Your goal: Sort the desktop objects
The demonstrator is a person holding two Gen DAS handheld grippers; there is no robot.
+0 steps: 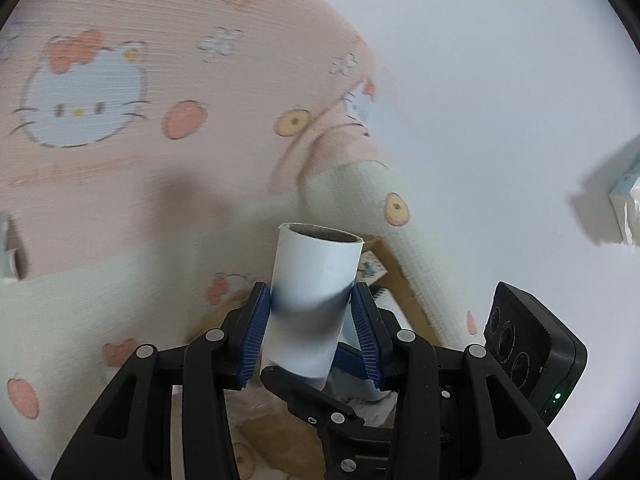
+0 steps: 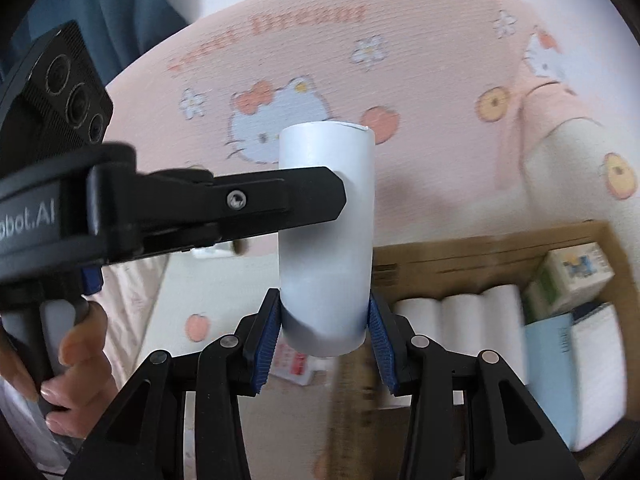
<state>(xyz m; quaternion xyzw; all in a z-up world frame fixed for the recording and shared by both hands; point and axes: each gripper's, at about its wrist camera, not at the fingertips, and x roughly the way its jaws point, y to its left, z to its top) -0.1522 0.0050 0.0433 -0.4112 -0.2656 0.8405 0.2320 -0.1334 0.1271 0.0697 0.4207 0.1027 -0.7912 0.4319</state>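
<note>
You have both grippers on one white paper tube (image 1: 312,300), held upright in the air: left gripper (image 1: 312,320) jaws pinch its lower half, right gripper (image 2: 326,332) jaws clamp its bottom end, above a Hello Kitty blanket (image 2: 420,92) and beside a cardboard box (image 2: 460,256) holding white rolls (image 2: 460,312).

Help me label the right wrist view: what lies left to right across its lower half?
Hand → white tube in the jaws → paper rolls in the cardboard box → carton
</note>
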